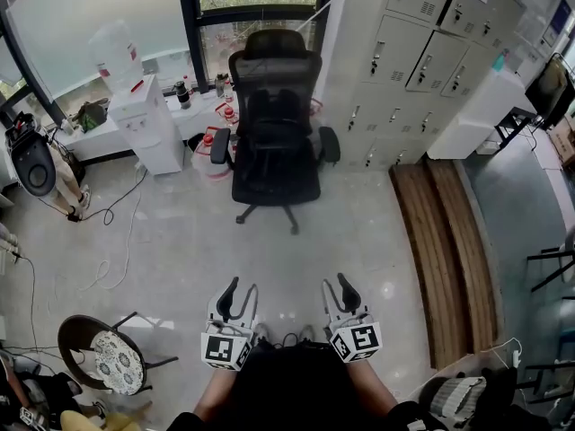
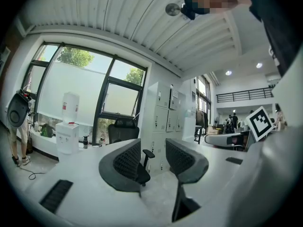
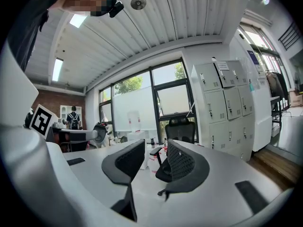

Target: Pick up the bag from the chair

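Note:
A black office chair [image 1: 275,155] stands on the floor ahead of me, in front of the window. A dark bag [image 1: 274,119] seems to rest on its seat against the backrest, hard to tell apart from the black chair. My left gripper [image 1: 241,293] and right gripper [image 1: 338,287] are held low and near me, well short of the chair. Both are open with nothing between the jaws. The left gripper view shows the left gripper [image 2: 154,157] pointing toward the chair [image 2: 124,129]. The right gripper [image 3: 156,161] likewise faces the chair [image 3: 180,129].
A white water dispenser [image 1: 148,124] and water jugs [image 1: 208,155] stand left of the chair. Grey lockers [image 1: 422,52] line the right wall, with a wooden bench [image 1: 445,241] below. A round stool with a patterned cushion [image 1: 112,359] and floor cables [image 1: 117,232] lie to my left.

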`<state>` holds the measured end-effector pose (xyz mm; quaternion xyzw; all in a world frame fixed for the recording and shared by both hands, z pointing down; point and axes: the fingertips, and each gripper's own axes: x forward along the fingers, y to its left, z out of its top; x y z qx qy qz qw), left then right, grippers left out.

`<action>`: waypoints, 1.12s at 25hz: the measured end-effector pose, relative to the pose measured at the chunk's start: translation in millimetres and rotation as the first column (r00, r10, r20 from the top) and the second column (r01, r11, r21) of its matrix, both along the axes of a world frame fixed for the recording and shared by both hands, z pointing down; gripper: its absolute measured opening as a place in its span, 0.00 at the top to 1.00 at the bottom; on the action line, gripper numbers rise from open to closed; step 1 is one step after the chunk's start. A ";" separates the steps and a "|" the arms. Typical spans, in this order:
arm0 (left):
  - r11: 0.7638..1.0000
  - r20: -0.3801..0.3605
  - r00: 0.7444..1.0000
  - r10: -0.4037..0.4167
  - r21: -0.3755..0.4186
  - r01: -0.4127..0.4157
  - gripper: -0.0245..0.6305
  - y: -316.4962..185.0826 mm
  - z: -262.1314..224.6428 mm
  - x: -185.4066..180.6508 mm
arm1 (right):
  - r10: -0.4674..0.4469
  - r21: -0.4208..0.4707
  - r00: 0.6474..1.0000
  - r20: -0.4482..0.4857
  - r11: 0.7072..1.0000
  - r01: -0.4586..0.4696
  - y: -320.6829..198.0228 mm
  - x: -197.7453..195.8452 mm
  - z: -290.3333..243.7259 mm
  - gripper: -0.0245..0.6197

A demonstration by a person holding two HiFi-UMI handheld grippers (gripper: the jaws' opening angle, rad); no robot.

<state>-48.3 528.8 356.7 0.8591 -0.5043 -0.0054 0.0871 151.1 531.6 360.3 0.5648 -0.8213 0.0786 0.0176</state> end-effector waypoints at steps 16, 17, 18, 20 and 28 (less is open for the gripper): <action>0.996 -0.025 0.996 0.084 -0.036 -0.085 0.74 -8.6 21.4 -53.7 | 0.031 -0.068 0.999 -0.035 0.997 -0.033 -2.6 -64.0 20.5 0.77; 0.995 -0.023 0.996 0.087 -0.044 -0.088 0.74 -10.8 24.9 -56.1 | 0.031 -0.075 0.999 -0.035 0.997 -0.034 -4.3 -66.0 22.9 0.77; 0.995 -0.023 0.996 0.088 -0.052 -0.089 0.74 -12.8 27.8 -58.2 | 0.031 -0.082 0.999 -0.034 0.996 -0.034 -5.9 -67.6 25.3 0.77; 0.995 -0.024 0.996 0.083 -0.060 -0.085 0.74 -19.4 31.5 -60.3 | 0.027 -0.093 0.999 -0.035 0.995 -0.030 -12.3 -68.8 29.4 0.77; 0.996 -0.002 0.998 0.066 -0.063 -0.066 0.74 -81.9 33.1 -40.1 | -0.002 -0.112 1.000 0.008 0.994 0.003 -84.4 -59.2 47.6 0.77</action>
